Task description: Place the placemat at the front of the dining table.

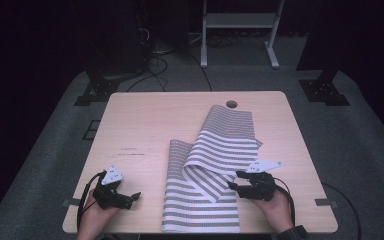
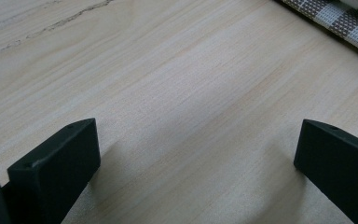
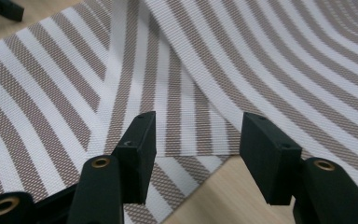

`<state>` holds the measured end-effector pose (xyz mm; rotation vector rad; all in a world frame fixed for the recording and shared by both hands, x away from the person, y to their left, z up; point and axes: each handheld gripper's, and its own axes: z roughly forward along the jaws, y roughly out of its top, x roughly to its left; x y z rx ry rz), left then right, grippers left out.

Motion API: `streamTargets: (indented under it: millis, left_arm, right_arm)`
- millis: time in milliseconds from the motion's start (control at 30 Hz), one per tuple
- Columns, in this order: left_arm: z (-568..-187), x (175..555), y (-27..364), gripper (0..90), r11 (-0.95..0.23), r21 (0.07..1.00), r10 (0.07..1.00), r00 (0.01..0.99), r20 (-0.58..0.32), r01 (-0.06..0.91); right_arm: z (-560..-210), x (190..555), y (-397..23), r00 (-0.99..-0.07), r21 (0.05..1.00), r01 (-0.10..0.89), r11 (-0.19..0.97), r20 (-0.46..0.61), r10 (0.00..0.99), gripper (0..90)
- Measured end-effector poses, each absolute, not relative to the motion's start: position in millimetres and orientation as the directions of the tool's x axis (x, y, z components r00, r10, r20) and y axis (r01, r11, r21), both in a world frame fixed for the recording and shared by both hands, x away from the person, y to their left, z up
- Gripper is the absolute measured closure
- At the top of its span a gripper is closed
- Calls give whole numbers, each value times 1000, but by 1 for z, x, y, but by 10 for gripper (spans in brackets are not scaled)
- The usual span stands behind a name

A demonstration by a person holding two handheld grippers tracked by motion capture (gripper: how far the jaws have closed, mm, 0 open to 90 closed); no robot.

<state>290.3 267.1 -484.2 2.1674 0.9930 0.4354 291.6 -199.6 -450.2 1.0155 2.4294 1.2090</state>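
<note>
Striped cloth (image 1: 210, 170) folded over itself on the wooden table (image 1: 145, 125), left gripper (image 1: 129, 198) resting on bare wood beside it with jaws wide apart, right gripper (image 1: 234, 181) at the cloth's right edge, jaws parted, gripping nothing.

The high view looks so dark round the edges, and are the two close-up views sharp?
High view: light falls on the table, the floor beyond sinks into black. Left gripper view: wood grain crisp, soft shadows beside the tool. Right gripper view: the striped cloth weave is sharp near the tool, softer toward the top.
</note>
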Motion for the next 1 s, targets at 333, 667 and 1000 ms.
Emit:
streamTargets:
  millis: [333,667,1000]
  left_arm:
    - [-484,290,267,0,-459,718,760,650,12,524]
    - [-484,290,267,0,-461,717,759,651,13,523]
    - [-484,290,267,0,-461,717,759,651,13,523]
  right_arm:
    - [-463,287,-172,-775,756,466,460,98,624,449]
    - [-472,283,-154,-809,735,450,507,95,580,431]
    - [-475,280,-146,-826,716,399,573,9,564,531]
